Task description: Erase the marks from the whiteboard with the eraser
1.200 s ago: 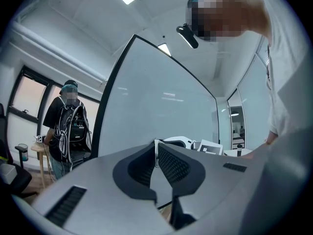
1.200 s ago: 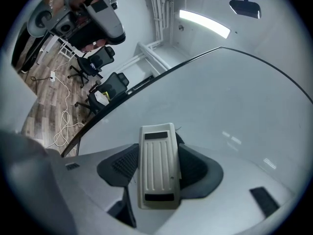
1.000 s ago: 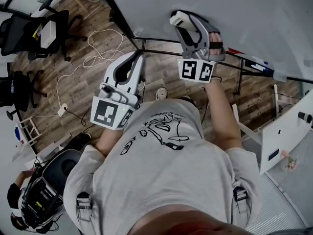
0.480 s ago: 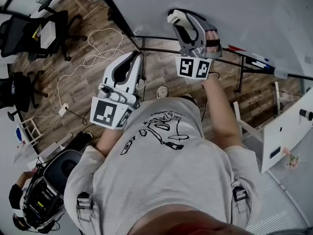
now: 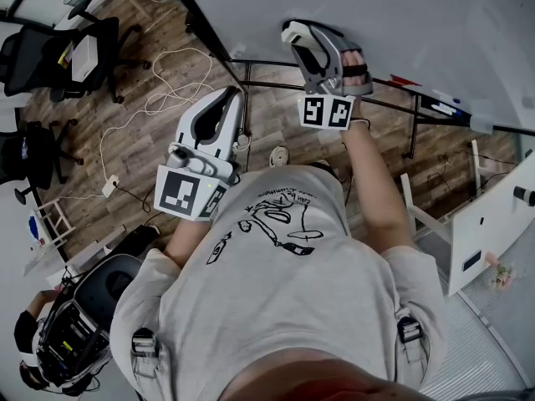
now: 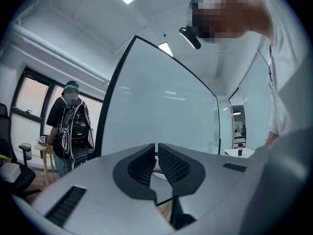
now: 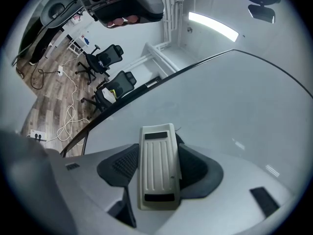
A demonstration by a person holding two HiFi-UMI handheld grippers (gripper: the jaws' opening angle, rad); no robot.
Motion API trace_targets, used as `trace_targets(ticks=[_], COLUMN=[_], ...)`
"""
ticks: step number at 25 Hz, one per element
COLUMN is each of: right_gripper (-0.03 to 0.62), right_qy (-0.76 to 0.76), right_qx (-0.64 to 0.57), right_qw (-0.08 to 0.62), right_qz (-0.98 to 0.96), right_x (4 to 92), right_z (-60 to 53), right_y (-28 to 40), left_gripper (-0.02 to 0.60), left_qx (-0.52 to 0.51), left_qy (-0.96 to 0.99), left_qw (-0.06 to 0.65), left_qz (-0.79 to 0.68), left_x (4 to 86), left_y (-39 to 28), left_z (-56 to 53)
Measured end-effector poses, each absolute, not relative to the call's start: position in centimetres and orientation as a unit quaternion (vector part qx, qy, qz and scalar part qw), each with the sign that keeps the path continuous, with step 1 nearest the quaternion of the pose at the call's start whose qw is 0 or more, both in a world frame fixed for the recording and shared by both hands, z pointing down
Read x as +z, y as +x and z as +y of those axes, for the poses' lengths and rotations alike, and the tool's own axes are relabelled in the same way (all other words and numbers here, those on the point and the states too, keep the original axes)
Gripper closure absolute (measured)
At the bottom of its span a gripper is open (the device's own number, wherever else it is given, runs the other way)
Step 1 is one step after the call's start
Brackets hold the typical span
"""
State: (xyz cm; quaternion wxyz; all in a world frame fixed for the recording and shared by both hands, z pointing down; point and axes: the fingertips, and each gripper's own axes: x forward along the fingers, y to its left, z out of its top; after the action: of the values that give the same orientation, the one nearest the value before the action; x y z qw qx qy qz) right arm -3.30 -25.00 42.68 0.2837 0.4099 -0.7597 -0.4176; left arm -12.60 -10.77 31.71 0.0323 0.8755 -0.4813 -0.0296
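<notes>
The white ribbed eraser sits clamped between the jaws of my right gripper, which is shut on it. In the head view this right gripper is raised with the eraser against the lower left part of the whiteboard. The board fills the right gripper view; I make out only a faint smudge above the eraser. My left gripper hangs lower, off the board, over the floor. Its jaws are shut with nothing between them, and the whiteboard stands ahead of it.
Markers lie on the board's tray at the right. Cables trail over the wooden floor, with office chairs at the far left. A person with a backpack stands left of the board. A white table is at the right.
My right gripper with the eraser has shifted slightly up and to the left along the board's lower edge. The left gripper has stayed in place.
</notes>
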Motion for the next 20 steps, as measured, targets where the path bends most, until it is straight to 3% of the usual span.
trace_targets(ticks=[12, 20], right_gripper=[0.335, 0.333], right_qy=[0.359, 0.356], right_qx=[-0.362, -0.277], right_qw=[0.331, 0.302], right_qz=[-0.794, -0.840], right_x=[49.6, 48.5], right_z=[-24.7, -23.1], right_y=[-4.4, -3.6], left_gripper=[0.546, 0.546], left_qx=[-0.030, -0.035], left_qy=[0.873, 0.870], left_qw=[0.027, 0.030], left_qz=[-0.487, -0.490], left_x=[31.4, 30.9], left_y=[-12.4, -12.0], left_z=[-9.6, -9.0])
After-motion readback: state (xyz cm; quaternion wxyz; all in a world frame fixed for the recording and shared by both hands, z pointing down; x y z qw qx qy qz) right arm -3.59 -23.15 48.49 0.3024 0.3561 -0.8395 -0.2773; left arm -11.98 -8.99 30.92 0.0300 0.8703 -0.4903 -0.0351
